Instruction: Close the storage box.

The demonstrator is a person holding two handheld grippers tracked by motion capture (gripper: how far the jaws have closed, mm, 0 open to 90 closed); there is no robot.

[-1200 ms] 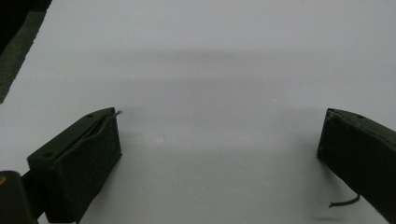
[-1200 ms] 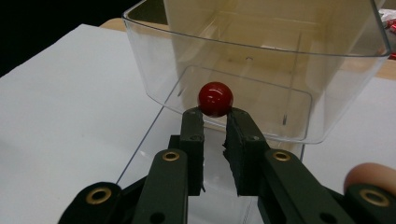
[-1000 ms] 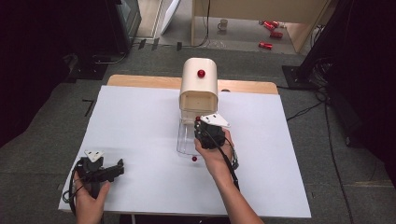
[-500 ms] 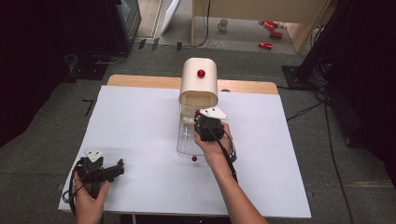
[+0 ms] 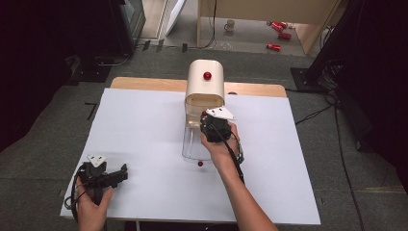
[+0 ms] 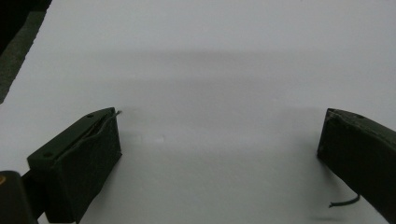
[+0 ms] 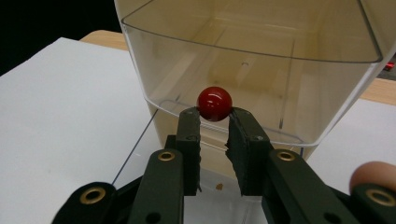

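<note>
Since the earlier frame, my right gripper [image 7: 214, 122] advanced toward 12 o'clock, fingers clamped on the red ball [image 7: 214, 103] at the clear bin [image 7: 261, 70]; left gripper [image 6: 219, 154] fingers stood apart.

A lab or workshop: grey carpet [image 5: 57, 144], floor cables [image 5: 317, 113], black equipment stands [image 5: 312, 72].

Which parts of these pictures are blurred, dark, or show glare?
High view: soft throughout, room edges nearly black. Left gripper view: near jaws blurred, white sheet with faint shadow bands. Right gripper view: red ball sharp with a small highlight; clear bin slightly reflective.
</note>
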